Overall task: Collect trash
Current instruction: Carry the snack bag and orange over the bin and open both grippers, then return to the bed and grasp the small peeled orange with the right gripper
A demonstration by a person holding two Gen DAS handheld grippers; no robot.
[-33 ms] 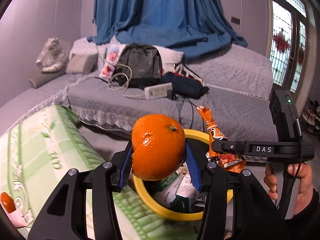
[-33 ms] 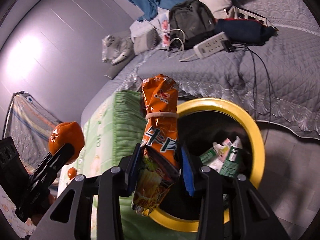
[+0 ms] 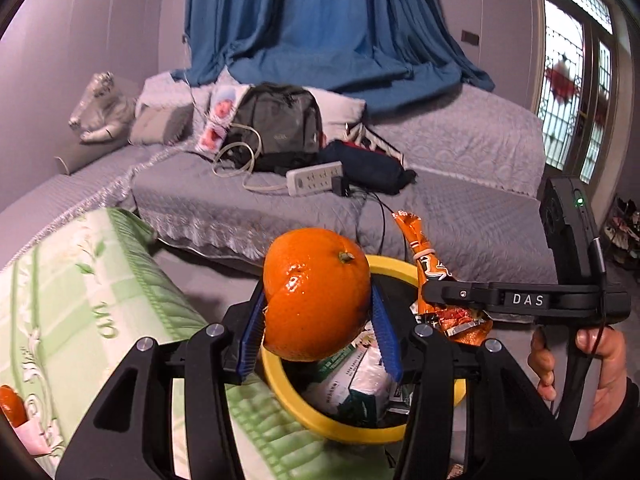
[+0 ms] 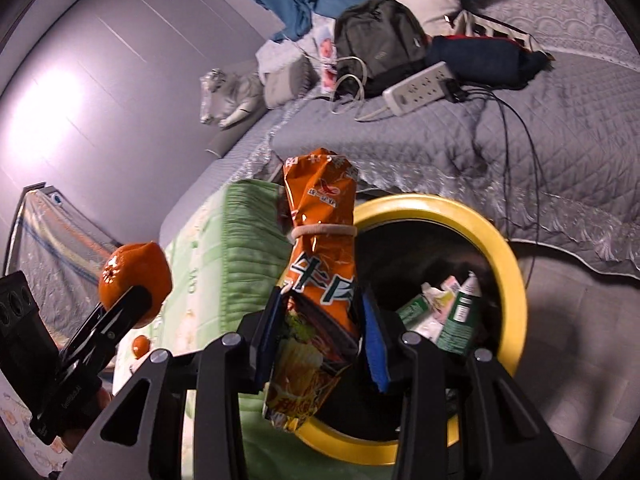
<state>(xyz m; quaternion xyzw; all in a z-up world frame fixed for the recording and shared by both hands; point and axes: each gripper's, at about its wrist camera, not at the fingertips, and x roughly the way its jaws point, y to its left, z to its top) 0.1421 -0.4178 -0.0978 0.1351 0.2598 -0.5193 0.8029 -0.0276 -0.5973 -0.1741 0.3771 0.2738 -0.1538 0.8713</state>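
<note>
left hand-held gripper [image 3: 318, 334]: black frame, blue pads, silver screws | right hand-held gripper [image 4: 323, 334]: black, "DAS" label, green LED

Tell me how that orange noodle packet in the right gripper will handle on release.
The noodle packet looks crinkly and thin, so probably light and floppy. A rubber band cinches it, so it should stay bunched. Hanging partly over the yellow bin, it likely drops in without rolling.

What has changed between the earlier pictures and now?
Nothing has visibly changed. The left gripper still holds the orange, and the right gripper still holds the orange snack bag, both at the yellow-rimmed bin.
</note>
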